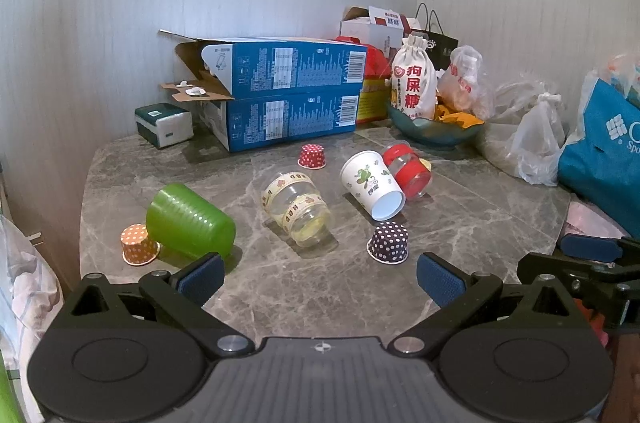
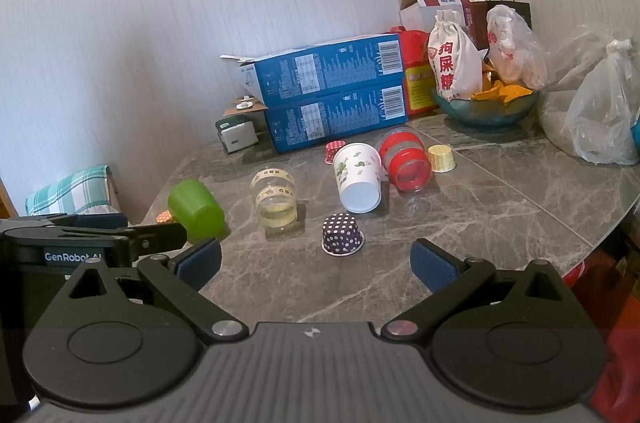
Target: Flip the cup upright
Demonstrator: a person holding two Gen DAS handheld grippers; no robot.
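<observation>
Looking along the left gripper (image 1: 320, 279), its blue pads (image 1: 200, 279) are seen spread wide with nothing held, above the marble table (image 1: 460, 223). Four cups are found lying on their sides: a green cup (image 1: 190, 221), a clear taped cup (image 1: 298, 209), a white paper cup (image 1: 372, 185) and a red-banded cup (image 1: 408, 169) touching it.

From the right wrist, the right gripper (image 2: 316, 265) is likewise shown wide apart and empty, with a dotted purple cup (image 2: 343, 234) standing inverted just ahead.
</observation>
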